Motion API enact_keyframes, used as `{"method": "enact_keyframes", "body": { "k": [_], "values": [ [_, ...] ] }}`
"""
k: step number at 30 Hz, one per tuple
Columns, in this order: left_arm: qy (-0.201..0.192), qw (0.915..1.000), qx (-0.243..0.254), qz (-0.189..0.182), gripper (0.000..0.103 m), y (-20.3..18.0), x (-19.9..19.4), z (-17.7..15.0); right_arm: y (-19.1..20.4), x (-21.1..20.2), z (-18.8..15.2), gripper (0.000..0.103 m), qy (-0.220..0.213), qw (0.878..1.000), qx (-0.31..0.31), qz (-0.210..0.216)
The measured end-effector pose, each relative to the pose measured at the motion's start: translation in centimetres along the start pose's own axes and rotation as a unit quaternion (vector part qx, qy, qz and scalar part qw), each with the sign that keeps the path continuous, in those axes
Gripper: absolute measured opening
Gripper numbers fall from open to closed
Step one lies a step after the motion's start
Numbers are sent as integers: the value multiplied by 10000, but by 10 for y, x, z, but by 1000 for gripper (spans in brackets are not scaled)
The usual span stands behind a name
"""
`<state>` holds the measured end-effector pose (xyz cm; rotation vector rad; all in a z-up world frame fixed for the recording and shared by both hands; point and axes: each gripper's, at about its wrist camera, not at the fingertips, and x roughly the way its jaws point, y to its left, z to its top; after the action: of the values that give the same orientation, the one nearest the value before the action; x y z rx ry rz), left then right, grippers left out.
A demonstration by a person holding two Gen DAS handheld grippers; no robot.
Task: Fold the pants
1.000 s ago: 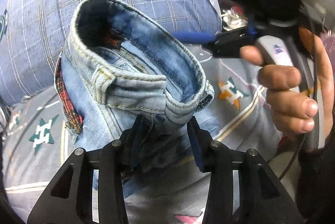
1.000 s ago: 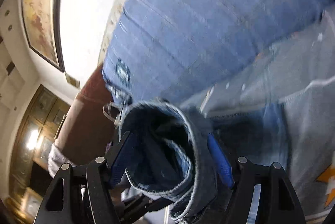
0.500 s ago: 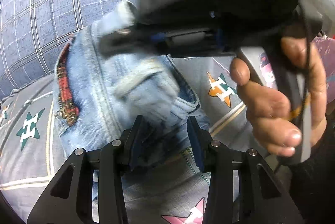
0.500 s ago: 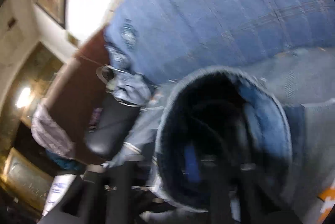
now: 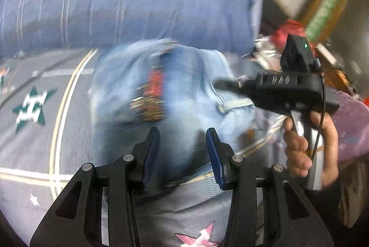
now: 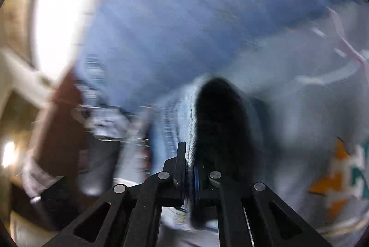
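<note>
Left gripper [image 5: 182, 154] jaws apart over blurred jeans [image 5: 184, 90] on star-print bedspread [image 5: 46, 122]; right gripper [image 5: 228, 85] at jeans' right edge.

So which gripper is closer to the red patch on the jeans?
Left. The left gripper has the red patch just ahead of its open jaws; the right gripper is off to the side, at the jeans' edge.

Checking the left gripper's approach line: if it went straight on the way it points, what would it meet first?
Probably the jeans: the left gripper, jaws apart, aims at the denim right ahead. Blur hides the depth.
</note>
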<state>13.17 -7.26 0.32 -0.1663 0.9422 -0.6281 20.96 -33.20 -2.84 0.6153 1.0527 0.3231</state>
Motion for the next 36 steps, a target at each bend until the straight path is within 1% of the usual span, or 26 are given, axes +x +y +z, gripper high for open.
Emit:
{"method": "enact_keyframes", "body": {
  "k": [1, 2, 3, 5, 6, 8, 9, 11, 12, 13, 14, 15, 16, 18, 20, 22, 24, 26, 27, 28, 29, 31, 32, 33, 35, 36],
  "values": [
    [116, 9999, -72, 7, 40, 1, 8, -3, -5, 15, 0, 8, 283, 9992, 41, -280],
    [210, 9997, -92, 96, 41, 2, 16, -2, -10, 25, -1, 8, 458, 9983, 107, -355],
    [227, 9992, 13, 315, 41, -1, 20, -2, -10, 27, -1, 8, 482, 9981, 166, -334],
    [195, 9982, 242, 518, 42, -11, 19, -2, -1, 18, 0, 10, 231, 9989, -37, -409],
    [203, 9979, 289, 550, 42, -12, 19, -2, 2, 15, 0, 13, 160, 9987, -108, -462],
    [197, 9986, 199, 451, 42, -7, 16, -1, 5, 9, 0, 15, 10, 9992, -144, -370],
    [179, 9994, 56, 297, 42, -4, 11, 1, 7, 2, 2, 15, -141, 9995, -101, -259],
    [-46, 9995, -288, -133, 42, 8, -7, 6, 9, -18, 5, 18, -547, 9984, -98, 74],
    [-150, 9989, -381, -220, 42, 12, -13, 6, 11, -28, 6, 31, -753, 9967, -150, 249],
    [-291, 9979, -514, -265, 42, 18, -22, 9, 13, -37, 6, 55, -991, 9942, -195, 356],
    [-367, 9972, -603, -249, 42, 22, -26, 14, 13, -41, 6, 64, -1134, 9928, -197, 337],
    [-409, 9967, -676, -199, 42, 27, -29, 15, 13, -43, 6, 69, -1233, 9919, -177, 244],
    [-423, 9962, -748, -129, 42, 31, -30, 18, 12, -40, 8, 69, -1170, 9929, -161, 160],
    [-364, 9942, -1015, -45, 42, 48, -27, 26, 3, -27, 11, 69, -859, 9963, 9, 9],
    [-179, 9883, -1509, -159, 42, 71, -16, 33, -8, -18, 11, 69, -556, 9981, 239, 88],
    [167, 9795, -1975, -367, 42, 91, -2, 39, -17, -11, 12, 69, -320, 9981, 440, 281],
    [515, 9739, -2149, -519, 42, 102, 12, 43, -27, -2, 11, 69, -47, 9971, 697, 285],
    [683, 9714, -2184, -631, 45, 107, 23, 46, -34, 3, 9, 69, 85, 9953, 896, 347],
    [720, 9698, -2240, -650, 51, 108, 25, 47, -37, 5, 10, 69, 155, 9941, 986, 417],
    [743, 9664, -2349, -739, 55, 113, 30, 48, -42, 5, 9, 69, 211, 9930, 1047, 505],
    [762, 9623, -2467, -854, 55, 117, 32, 50, -43, 7, 9, 70, 263, 9916, 1107, 620],
    [819, 9517, -2733, -1136, 61, 124, 39, 49, -48, 13, 7, 70, 389, 9879, 1258, 820],
    [831, 9463, -2865, -1246, 62, 127, 42, 48, -49, 16, 6, 70, 421, 9876, 1295, 782],
    [852, 9441, -2932, -1240, 62, 129, 43, 47, -53, 17, 6, 70, 446, 9871, 1364, 710],
    [892, 9378, -3093, -1300, 65, 132, 46, 43, -54, 19, 5, 70, 456, 9859, 1432, 729],
    [952, 9347, -3170, -1295, 65, 133, 50, 41, -53, 19, 6, 68, 456, 9864, 1410, 711]
  ]
}}
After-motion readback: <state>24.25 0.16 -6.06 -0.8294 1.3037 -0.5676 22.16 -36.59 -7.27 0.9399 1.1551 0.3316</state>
